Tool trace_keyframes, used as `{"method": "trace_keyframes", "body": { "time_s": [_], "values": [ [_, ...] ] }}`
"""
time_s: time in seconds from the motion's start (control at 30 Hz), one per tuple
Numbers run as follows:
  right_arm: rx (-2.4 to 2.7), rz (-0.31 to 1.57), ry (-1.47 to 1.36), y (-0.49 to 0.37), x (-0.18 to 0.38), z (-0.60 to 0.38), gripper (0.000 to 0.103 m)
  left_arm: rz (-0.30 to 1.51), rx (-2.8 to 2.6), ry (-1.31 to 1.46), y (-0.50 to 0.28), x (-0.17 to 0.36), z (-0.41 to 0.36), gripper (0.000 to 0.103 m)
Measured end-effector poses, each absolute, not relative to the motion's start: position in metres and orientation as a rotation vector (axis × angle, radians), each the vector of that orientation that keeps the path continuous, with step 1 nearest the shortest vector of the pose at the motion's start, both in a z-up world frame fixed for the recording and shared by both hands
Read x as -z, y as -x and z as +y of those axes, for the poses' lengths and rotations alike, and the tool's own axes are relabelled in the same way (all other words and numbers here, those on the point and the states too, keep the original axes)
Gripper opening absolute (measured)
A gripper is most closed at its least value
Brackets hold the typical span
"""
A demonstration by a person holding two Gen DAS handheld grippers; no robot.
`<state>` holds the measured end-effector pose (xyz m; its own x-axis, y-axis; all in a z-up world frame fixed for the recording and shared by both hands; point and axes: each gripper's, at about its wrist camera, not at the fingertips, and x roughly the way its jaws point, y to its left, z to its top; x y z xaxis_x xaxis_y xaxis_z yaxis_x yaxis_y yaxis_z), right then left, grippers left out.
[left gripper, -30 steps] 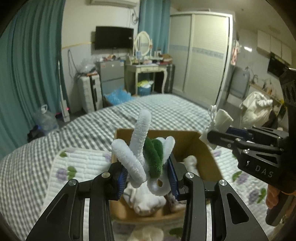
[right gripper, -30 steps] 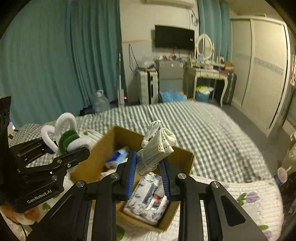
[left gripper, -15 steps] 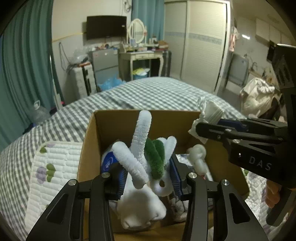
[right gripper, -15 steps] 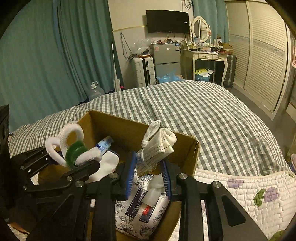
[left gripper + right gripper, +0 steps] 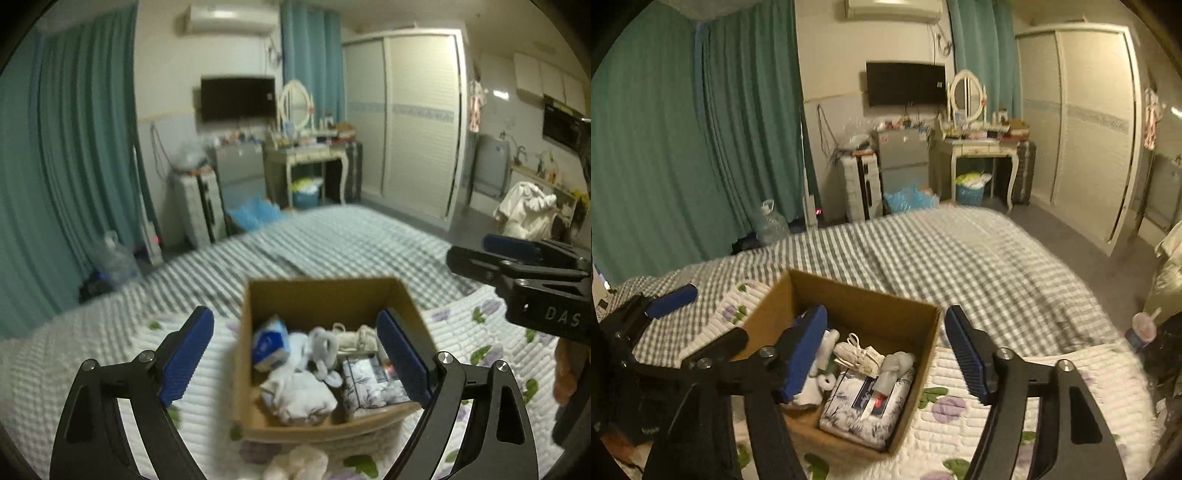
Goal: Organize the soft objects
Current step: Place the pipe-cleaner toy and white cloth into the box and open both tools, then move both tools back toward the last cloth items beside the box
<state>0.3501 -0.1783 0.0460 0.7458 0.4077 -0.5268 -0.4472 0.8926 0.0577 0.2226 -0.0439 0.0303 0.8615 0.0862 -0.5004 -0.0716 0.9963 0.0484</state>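
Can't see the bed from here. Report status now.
Left gripper open, empty. Right gripper open, empty. Soft items in cardboard box; fluffy item outside, on quilt. Nothing blocking.

Ahead of your tongs lies the bed (image 5: pixel 960 258) under a grey-and-white checked cover. On its near end is a white quilted mat (image 5: pixel 1015 398) printed with purple flowers and green leaves. A brown cardboard box (image 5: pixel 916 354) sits directly on that mat, open-topped, just below and between both pairs of tongs. Close under your left tongs, in front of the box, a pale fluffy item (image 5: pixel 299 463) rests on the mat, too blurred to identify.
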Motion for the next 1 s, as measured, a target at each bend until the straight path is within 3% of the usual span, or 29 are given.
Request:
{"method": "trace_keyframes", "body": {
  "time_s": [0.17, 0.23, 0.37, 0.47, 0.67, 1.0],
  "values": [
    [-0.441, 0.47, 0.074, -0.284, -0.102, -0.196, 0.072, 0.404, -0.086, -0.044, -0.157, -0.083, -0.044, 0.092],
    [-0.464, 0.453, 0.052, -0.258, -0.112, -0.201, 0.079, 0.378, -0.081, -0.046, -0.133, -0.098, -0.042, 0.096],
    [-0.508, 0.419, 0.084, -0.199, -0.119, -0.202, 0.082, 0.327, -0.063, -0.045, -0.095, -0.115, -0.037, 0.097],
    [-0.489, 0.372, 0.126, -0.158, -0.107, -0.208, 0.091, 0.296, -0.083, -0.057, -0.07, -0.115, -0.035, 0.098],
    [-0.506, 0.385, 0.118, -0.132, -0.071, -0.212, 0.092, 0.347, -0.147, -0.067, -0.052, -0.082, -0.024, 0.098],
    [-0.517, 0.491, 0.113, -0.159, 0.016, -0.18, 0.093, 0.554, -0.194, 0.073, -0.081, 0.031, 0.012, 0.098]
  ]
}}
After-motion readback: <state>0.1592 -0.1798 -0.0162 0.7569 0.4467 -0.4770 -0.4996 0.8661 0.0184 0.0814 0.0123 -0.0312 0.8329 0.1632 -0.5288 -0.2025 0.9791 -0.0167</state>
